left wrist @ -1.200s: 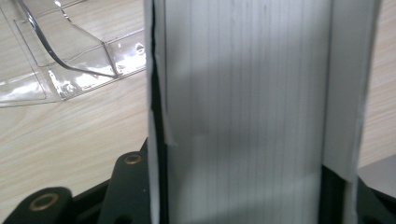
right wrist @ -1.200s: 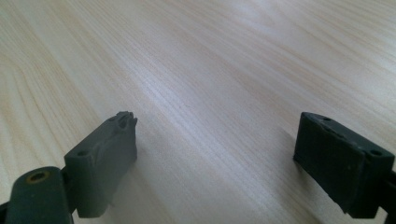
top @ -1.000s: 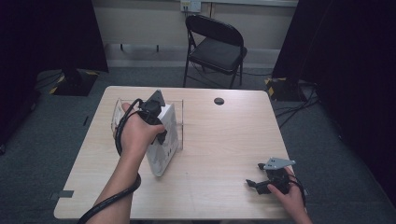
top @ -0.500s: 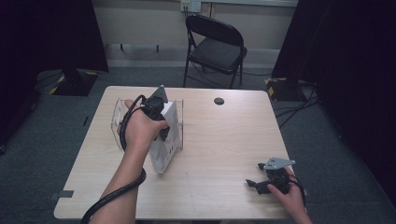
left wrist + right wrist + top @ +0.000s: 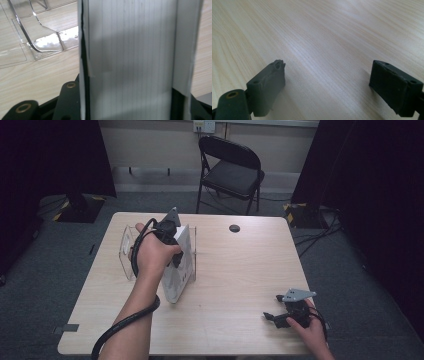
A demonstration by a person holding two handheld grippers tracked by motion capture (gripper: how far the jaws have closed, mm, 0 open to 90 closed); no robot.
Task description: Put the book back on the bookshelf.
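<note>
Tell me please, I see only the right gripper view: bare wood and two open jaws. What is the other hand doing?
Observer: The left hand-held gripper is shut on a white box, which stands on the table.
Operator: Is anything beside that box?
Observer: Yes, a clear plastic holder lies on the wood next to it.
Operator: And where is my gripper on the table?
Observer: The right hand-held gripper sits at the near right corner, jaws apart, far from the box.
</note>
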